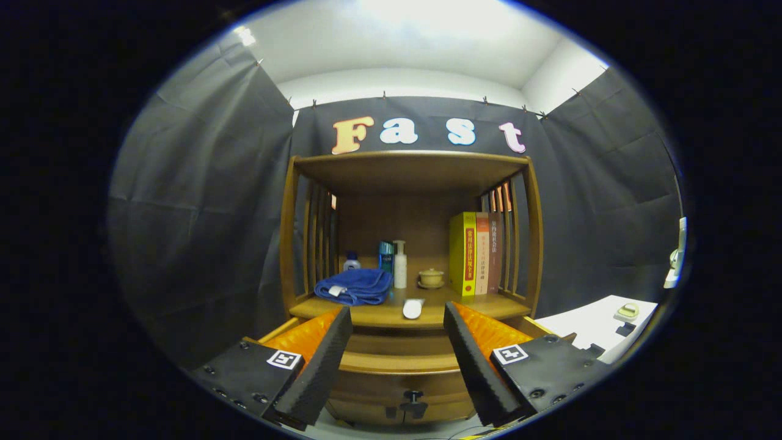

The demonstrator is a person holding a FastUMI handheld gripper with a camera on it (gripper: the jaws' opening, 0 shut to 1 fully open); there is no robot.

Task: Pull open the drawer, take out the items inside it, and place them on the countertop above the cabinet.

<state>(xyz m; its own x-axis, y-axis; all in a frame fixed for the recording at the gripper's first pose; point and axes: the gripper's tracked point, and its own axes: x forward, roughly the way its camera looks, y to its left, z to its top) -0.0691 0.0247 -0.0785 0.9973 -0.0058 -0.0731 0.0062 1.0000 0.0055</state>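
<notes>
Black-curtained booth, wooden cabinet straight ahead. Gripper spread wide, empty. Drawer at cabinet's base looks shut, its dark knob below and between fingers, low of centre. Countertop above drawer holds blue towel.

The gripper-mounted fisheye faces the cabinet head-on from fairly near, its countertop at twelve o'clock beyond the spread fingers.

Two-finger handheld gripper held level, fingers spread wide apart, nothing btwn them, pads facing inward, tips fwd.
</notes>
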